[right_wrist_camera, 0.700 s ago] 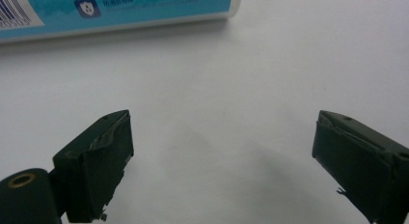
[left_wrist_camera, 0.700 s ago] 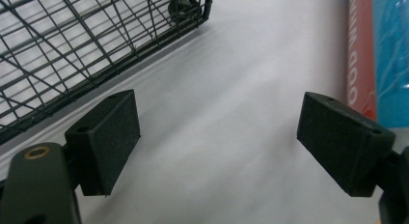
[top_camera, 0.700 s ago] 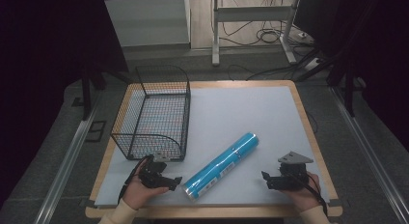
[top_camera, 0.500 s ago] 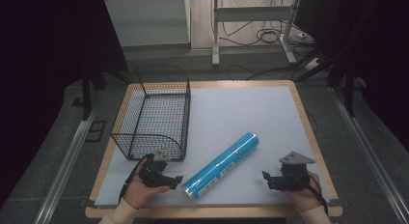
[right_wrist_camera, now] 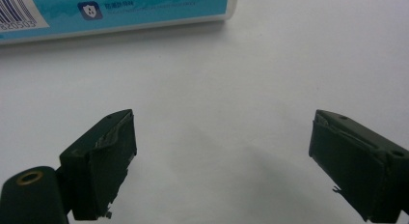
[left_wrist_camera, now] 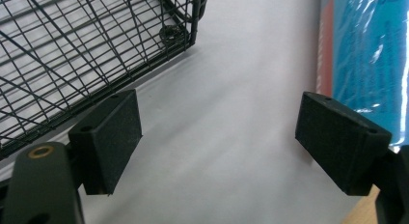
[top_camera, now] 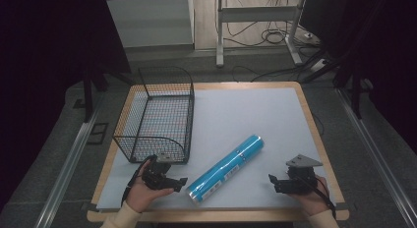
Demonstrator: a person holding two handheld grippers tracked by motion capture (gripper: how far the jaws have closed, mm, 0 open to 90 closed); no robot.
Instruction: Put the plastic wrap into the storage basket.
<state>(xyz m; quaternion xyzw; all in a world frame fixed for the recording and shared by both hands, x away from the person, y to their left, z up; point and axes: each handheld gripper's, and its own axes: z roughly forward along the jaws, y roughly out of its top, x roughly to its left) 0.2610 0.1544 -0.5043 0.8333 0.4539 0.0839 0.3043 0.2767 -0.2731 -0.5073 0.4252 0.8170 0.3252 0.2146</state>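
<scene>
blue roll (top_camera: pixel 226 168) lay diagonal on surface (top_camera: pixel 246 115) beside wire basket (top_camera: pixel 157 115); left hand-held gripper (top_camera: pixel 182 181) and right hand-held gripper (top_camera: pixel 272 179) both gaped wide, empty.

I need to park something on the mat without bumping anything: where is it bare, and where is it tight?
Bare: the mat's far right, from the wire basket across to the table's right edge, beyond the blue roll; also between the roll and the right gripper. Tight: the near left, where the left gripper sits between basket and roll.
</scene>
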